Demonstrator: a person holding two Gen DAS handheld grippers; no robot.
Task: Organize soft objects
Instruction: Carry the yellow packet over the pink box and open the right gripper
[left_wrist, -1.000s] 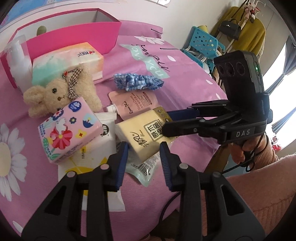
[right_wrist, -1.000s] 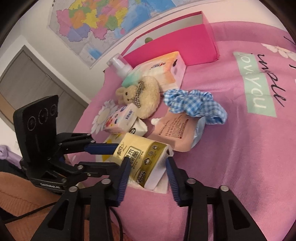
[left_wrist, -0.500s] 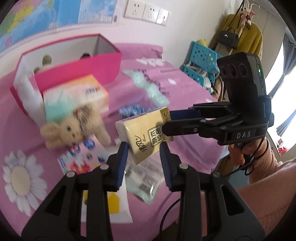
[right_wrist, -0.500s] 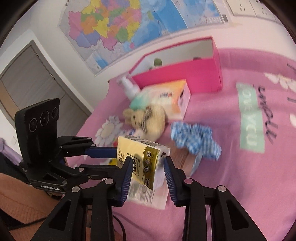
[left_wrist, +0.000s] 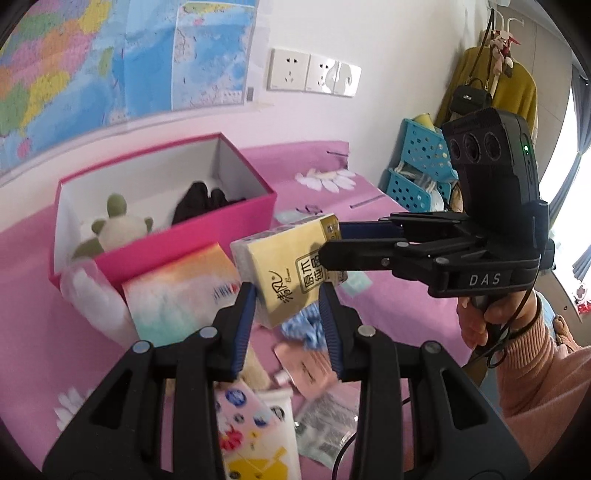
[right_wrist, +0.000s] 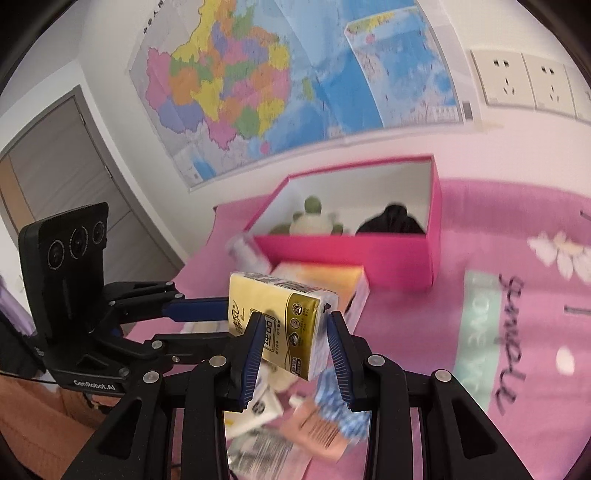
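Observation:
A yellow tissue pack (left_wrist: 286, 264) hangs in the air, clamped at once by my left gripper (left_wrist: 288, 295) and my right gripper (right_wrist: 293, 325); it also shows in the right wrist view (right_wrist: 280, 317). Both grippers are shut on it, crossing at right angles. It is held high above the pink bedspread, in front of the open pink box (left_wrist: 192, 236), which holds a green plush toy (left_wrist: 118, 229) and a black cloth (left_wrist: 201, 197). The box also shows in the right wrist view (right_wrist: 351, 258).
Below lie an orange-and-teal tissue box (left_wrist: 177, 291), a blue checked scrunchie (left_wrist: 303, 328), a pink pouch (left_wrist: 310, 365), a floral tissue pack (left_wrist: 243, 417) and a white bottle (left_wrist: 92, 291). Blue baskets (left_wrist: 417, 166) stand off the bed to the right.
Both grippers have lifted the yellow tissue pack off the pile and raised it, with the views tilting up toward the pink box and the wall.

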